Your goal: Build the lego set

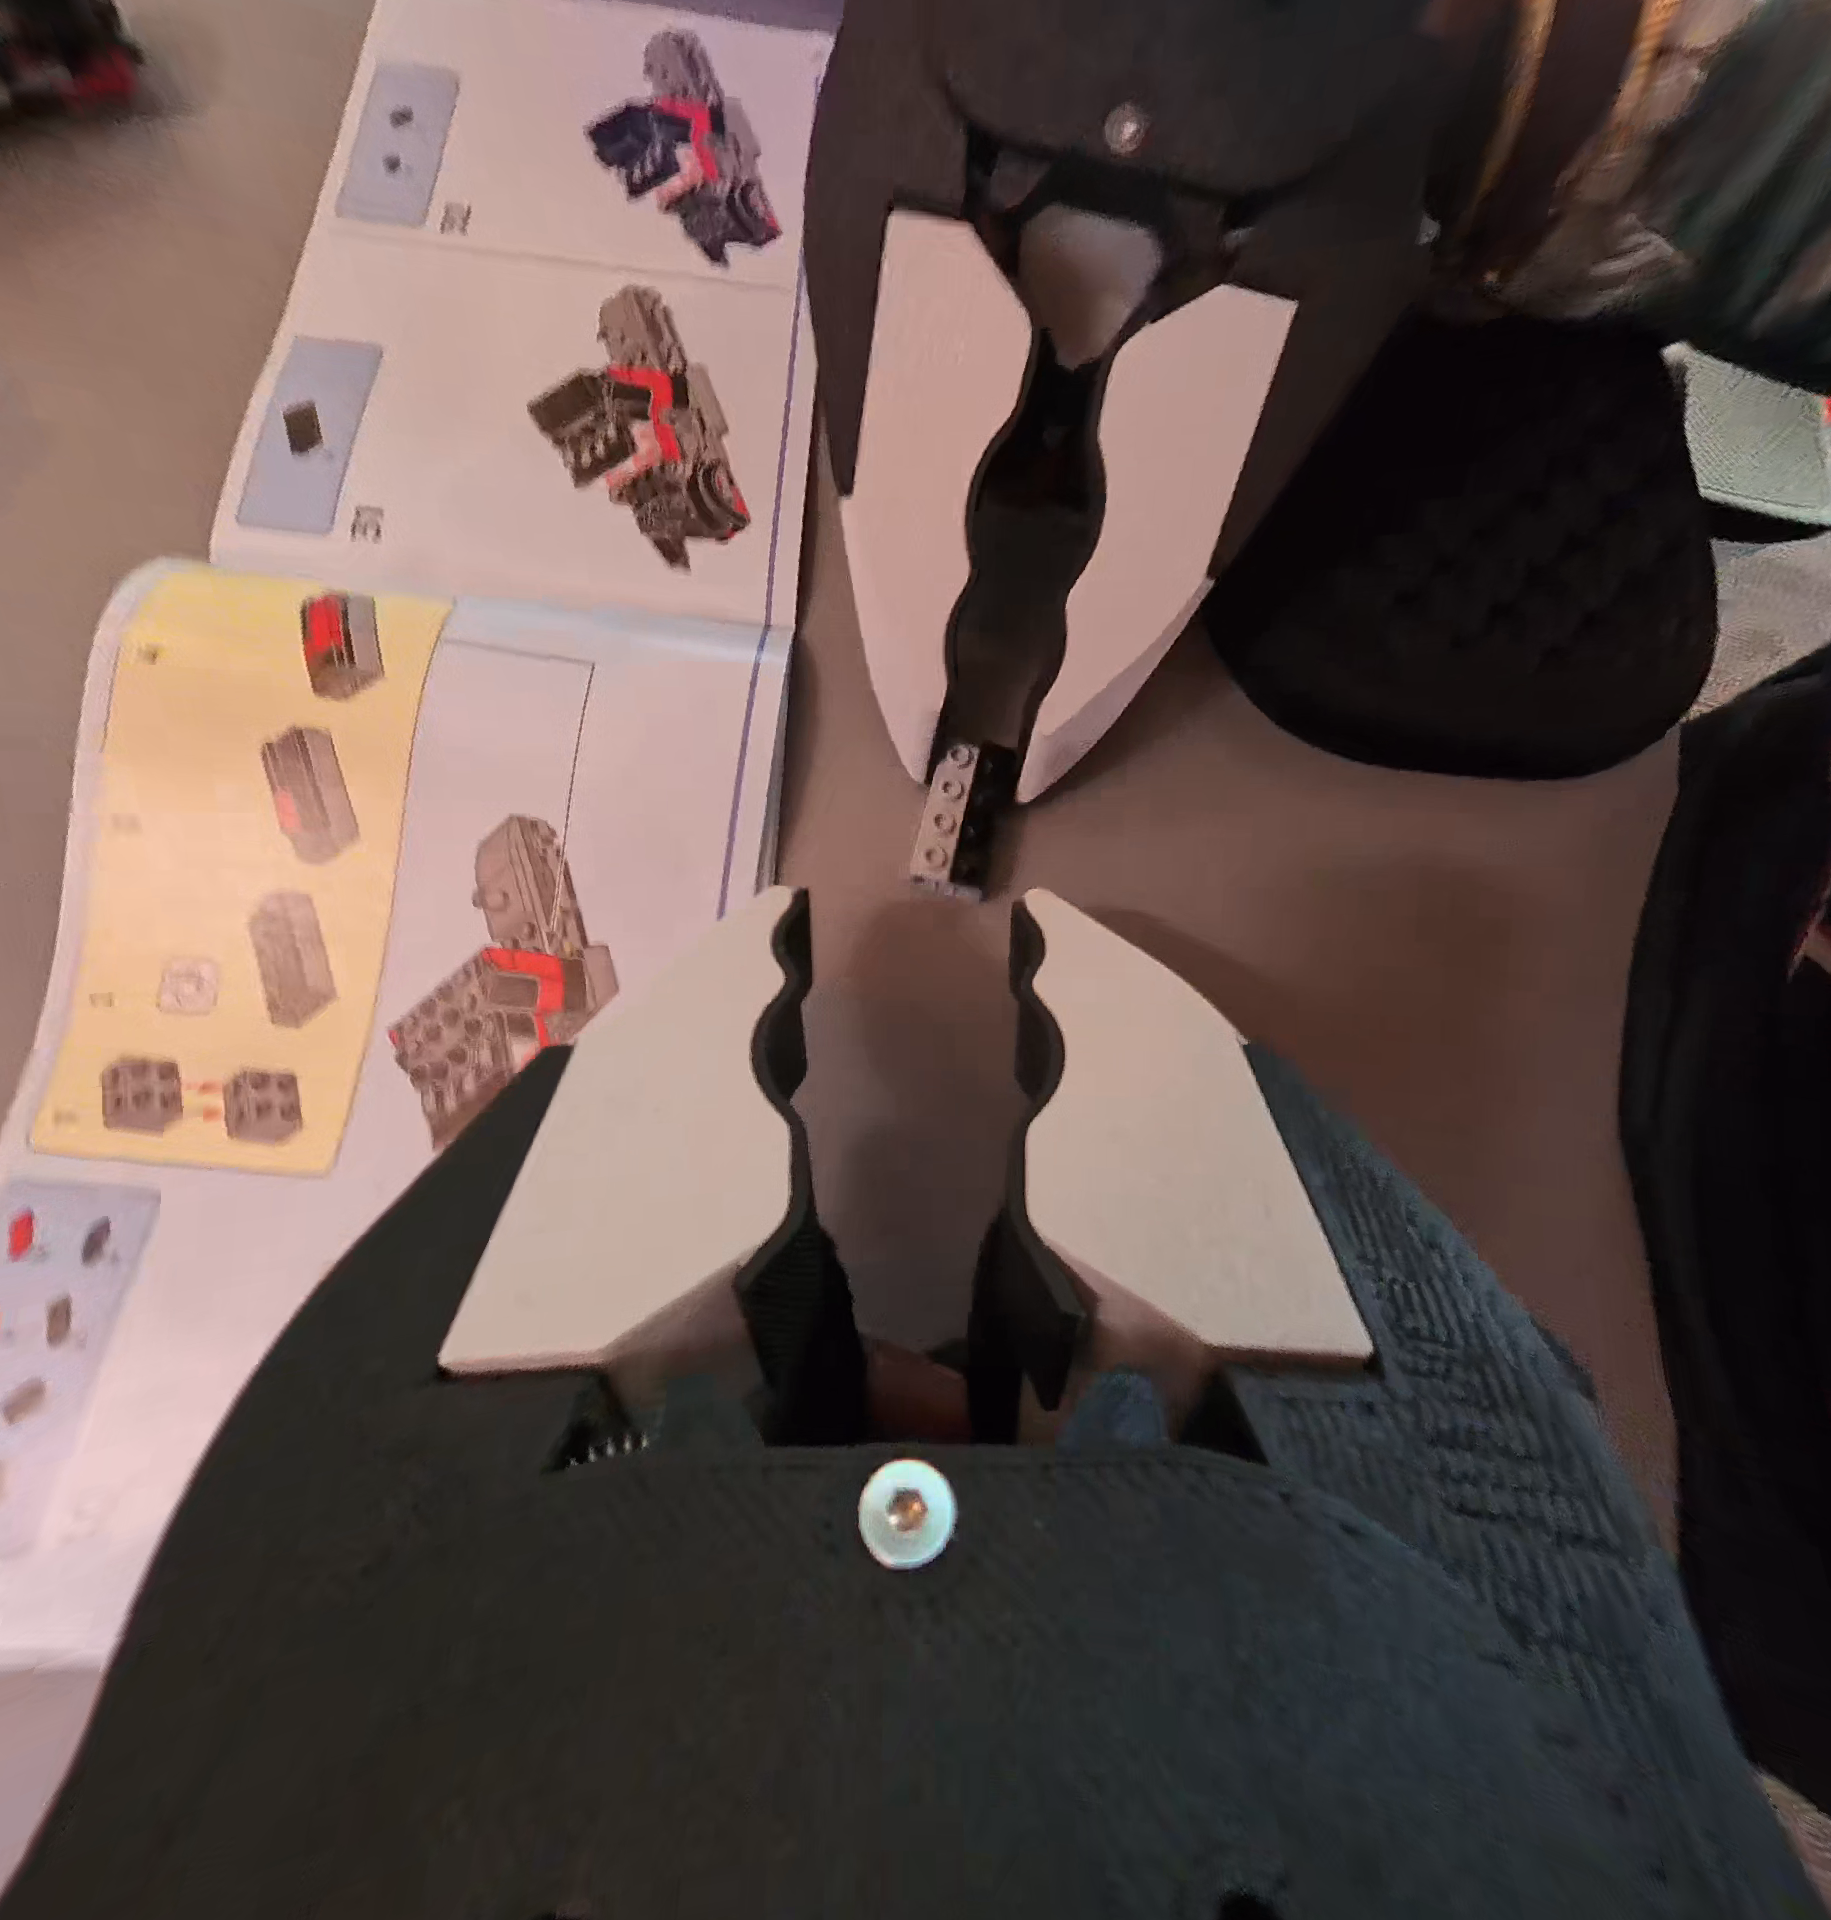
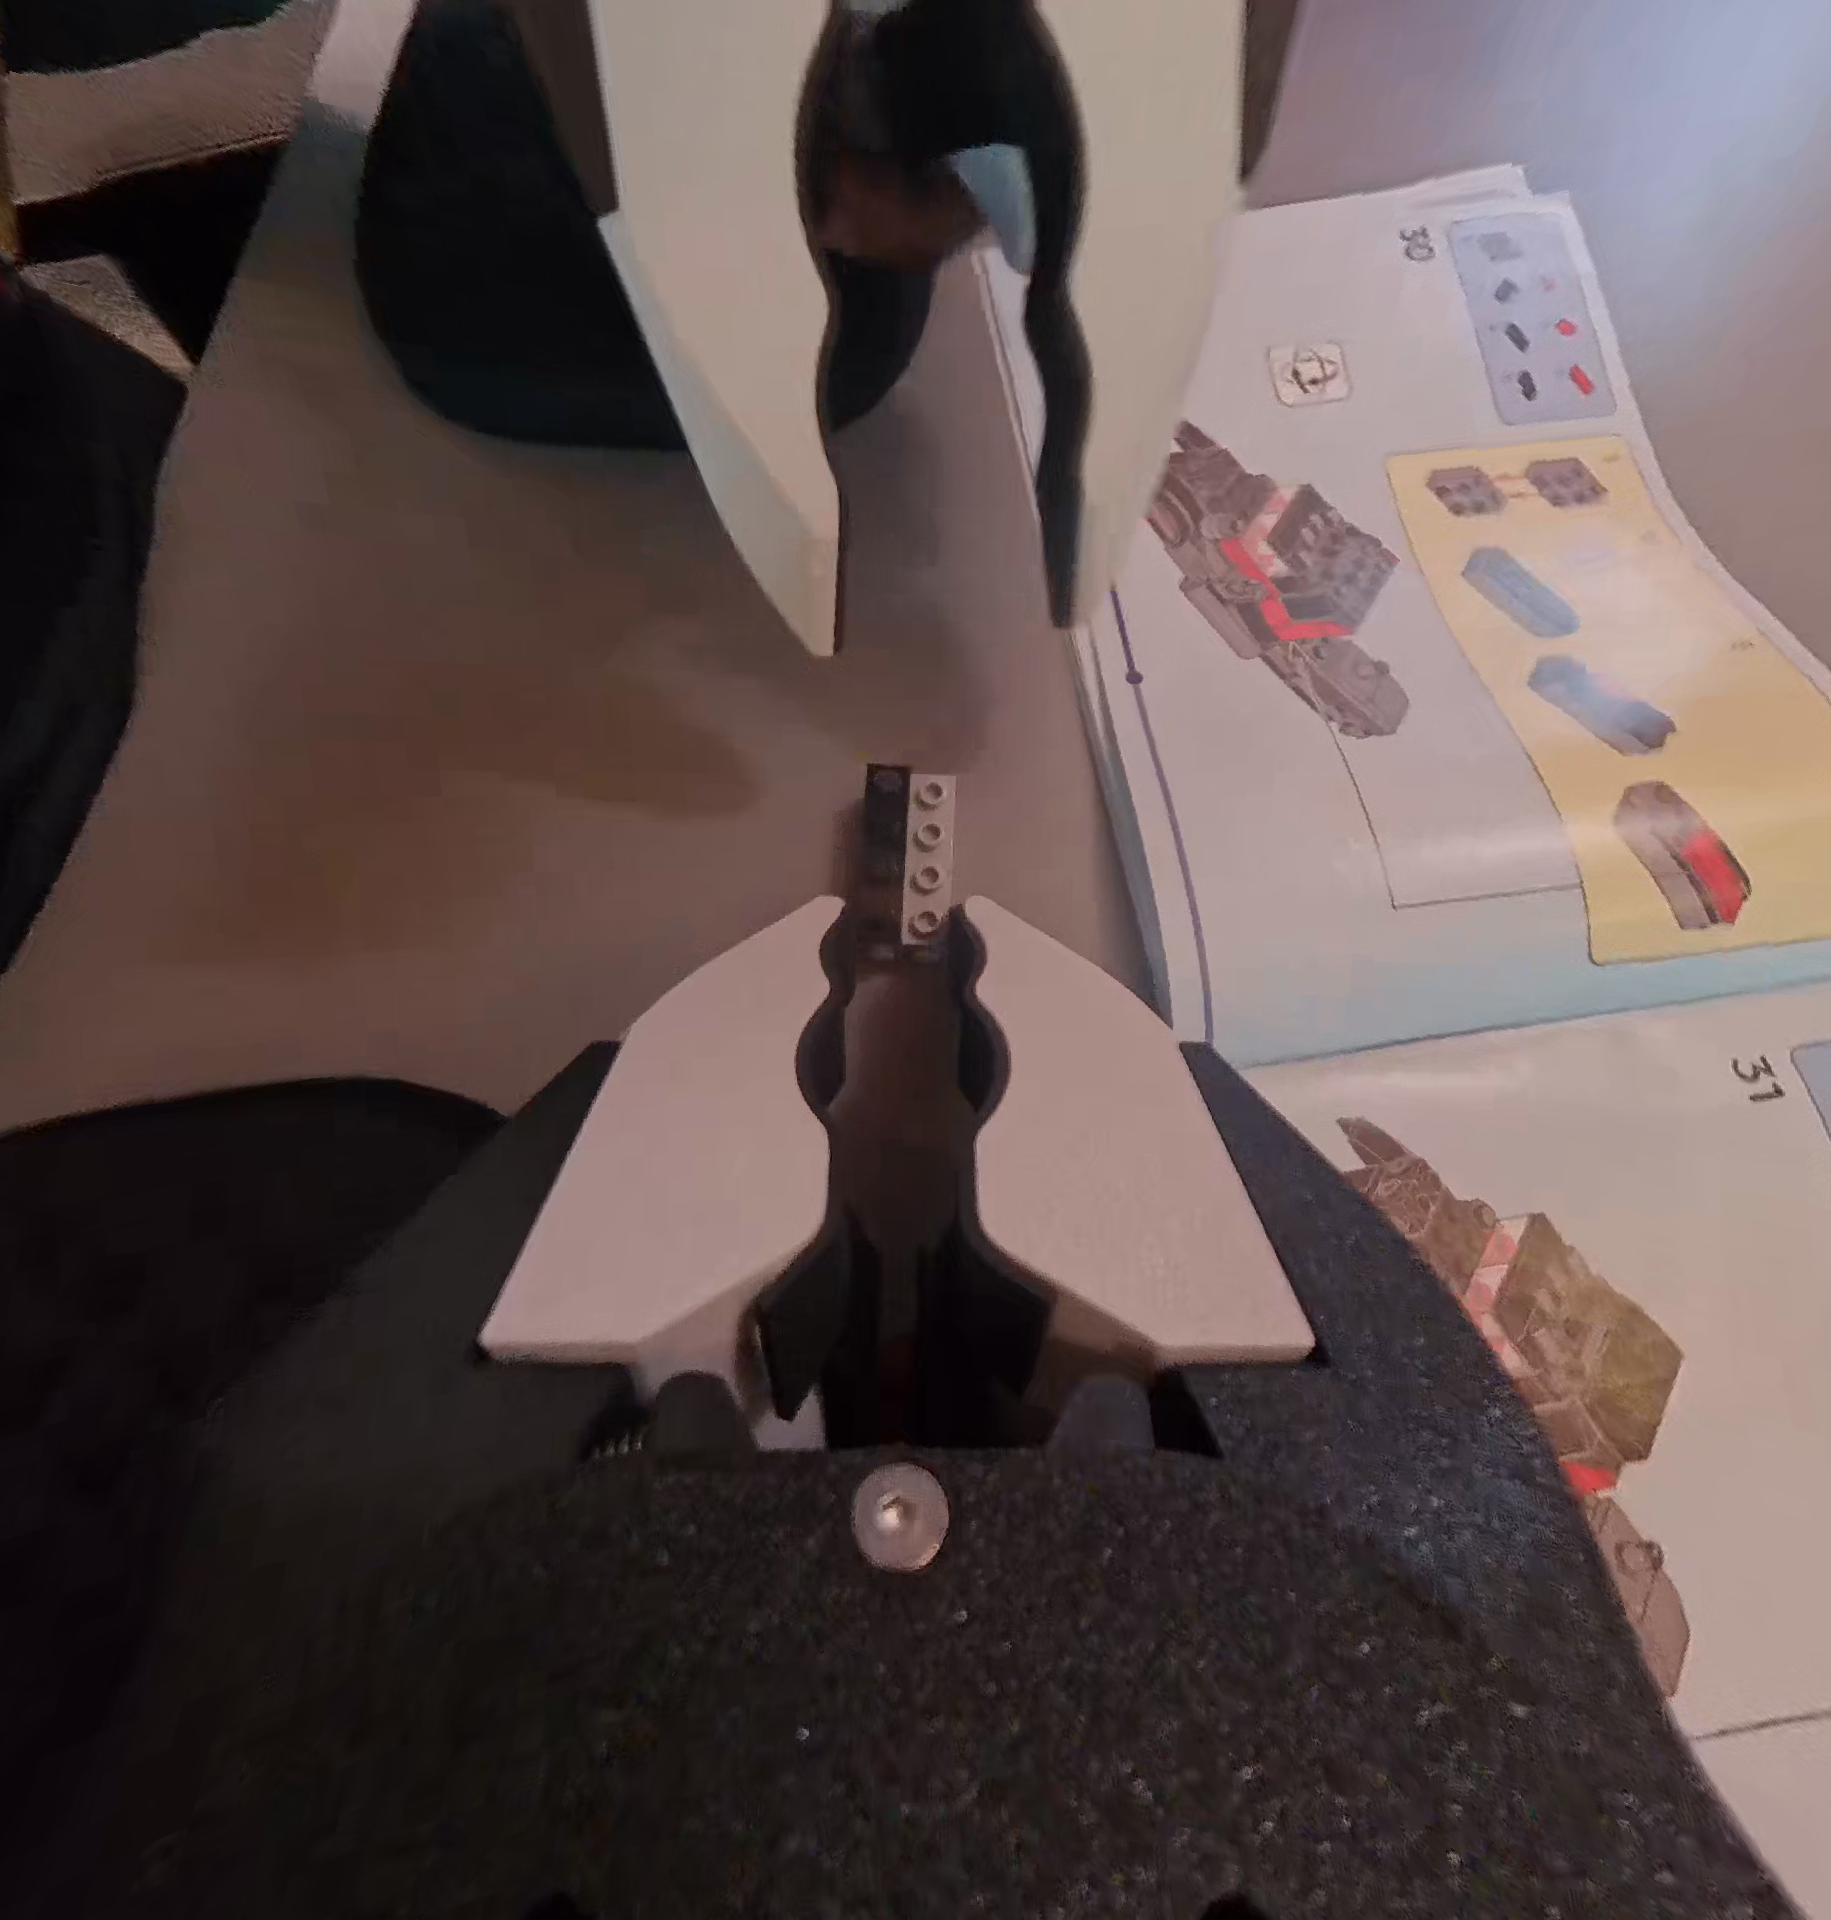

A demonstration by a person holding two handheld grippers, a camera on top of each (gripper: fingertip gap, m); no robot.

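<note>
A small lego piece, a light grey studded strip joined to a black strip (image 2: 911, 857), sticks forward out of my right gripper (image 2: 895, 914), which is shut on its near end. In the left wrist view the same piece (image 1: 955, 821) hangs from the right gripper's tips (image 1: 978, 774) and points toward my left gripper (image 1: 909, 914). The left gripper is open and empty, its tips just short of the piece's free end. In the right wrist view the left gripper (image 2: 947, 634) comes in from the top, open, a little beyond the piece.
An open instruction booklet (image 1: 537, 436) lies on the tan table left of the grippers; it is on the right in the right wrist view (image 2: 1462, 644). A black round object (image 1: 1493, 582) sits beyond the right gripper. Dark fabric (image 1: 1763, 1039) lies at the right edge.
</note>
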